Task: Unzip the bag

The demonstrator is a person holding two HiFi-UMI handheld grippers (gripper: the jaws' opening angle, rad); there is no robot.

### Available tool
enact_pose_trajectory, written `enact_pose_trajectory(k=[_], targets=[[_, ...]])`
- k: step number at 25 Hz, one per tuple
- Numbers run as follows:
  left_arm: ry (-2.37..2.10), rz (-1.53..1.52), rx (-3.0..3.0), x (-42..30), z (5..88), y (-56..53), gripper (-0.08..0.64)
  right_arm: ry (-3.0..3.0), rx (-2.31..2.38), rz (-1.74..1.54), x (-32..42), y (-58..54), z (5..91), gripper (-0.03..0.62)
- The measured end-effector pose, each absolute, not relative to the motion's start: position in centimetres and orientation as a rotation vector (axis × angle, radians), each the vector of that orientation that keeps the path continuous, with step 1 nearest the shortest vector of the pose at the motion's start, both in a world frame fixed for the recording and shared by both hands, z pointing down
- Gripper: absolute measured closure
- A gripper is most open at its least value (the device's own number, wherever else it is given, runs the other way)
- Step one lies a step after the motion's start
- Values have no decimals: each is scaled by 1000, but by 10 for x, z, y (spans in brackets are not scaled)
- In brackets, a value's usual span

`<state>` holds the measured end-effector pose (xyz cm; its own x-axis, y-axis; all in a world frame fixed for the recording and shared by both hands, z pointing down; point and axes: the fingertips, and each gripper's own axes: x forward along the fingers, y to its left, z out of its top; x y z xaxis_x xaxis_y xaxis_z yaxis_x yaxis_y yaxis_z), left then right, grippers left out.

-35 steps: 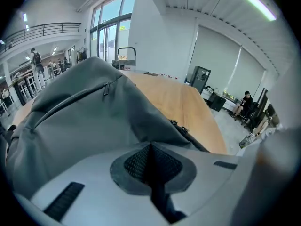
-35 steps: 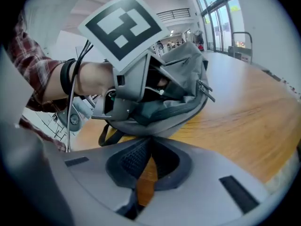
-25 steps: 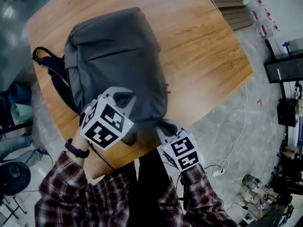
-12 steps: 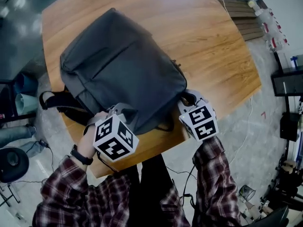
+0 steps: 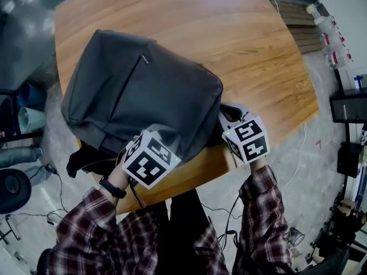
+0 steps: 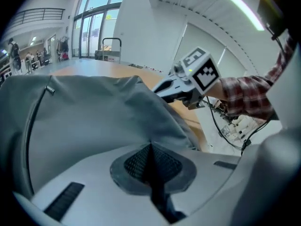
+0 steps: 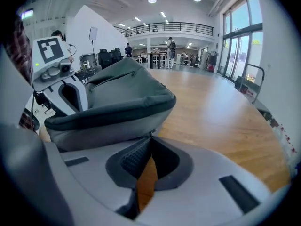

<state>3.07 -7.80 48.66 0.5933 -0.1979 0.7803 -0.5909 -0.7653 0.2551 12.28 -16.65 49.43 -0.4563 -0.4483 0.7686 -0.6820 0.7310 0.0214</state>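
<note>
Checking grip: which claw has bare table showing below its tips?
The right claw: table shows through the gap below its closed tips. The left claw faces only grey bag.

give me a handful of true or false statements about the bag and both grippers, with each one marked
1. The backpack lies on a wooden table. True.
2. The left gripper has its jaws wide apart, clear of the backpack. False: its jaws are together, pinching the backpack's fabric at its near edge.
3. The right gripper is at the backpack's near right corner, jaws closed at its edge. True.
4. The backpack is bright red. False: it is grey.
5. Both grippers are lifted high above the far side of the table. False: both are at the near edge, against the backpack.
</note>
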Motion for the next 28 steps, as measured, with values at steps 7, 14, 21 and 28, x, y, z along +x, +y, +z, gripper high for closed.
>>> enact_pose_trajectory(k=[7, 14, 21, 28], targets=[[-806, 1008, 2255, 22, 492, -100, 552, -2132, 924, 486, 115, -97, 493, 574], [-930, 1033, 2258, 29, 495, -108, 553, -2152, 1014, 705, 84, -37, 487, 574], [-997, 1022, 2229, 36, 495, -121, 552, -2197, 1042, 803, 67, -9, 476, 574], [-844, 1008, 2468, 48, 466, -113, 552, -2158, 1061, 623, 95, -28, 482, 574]])
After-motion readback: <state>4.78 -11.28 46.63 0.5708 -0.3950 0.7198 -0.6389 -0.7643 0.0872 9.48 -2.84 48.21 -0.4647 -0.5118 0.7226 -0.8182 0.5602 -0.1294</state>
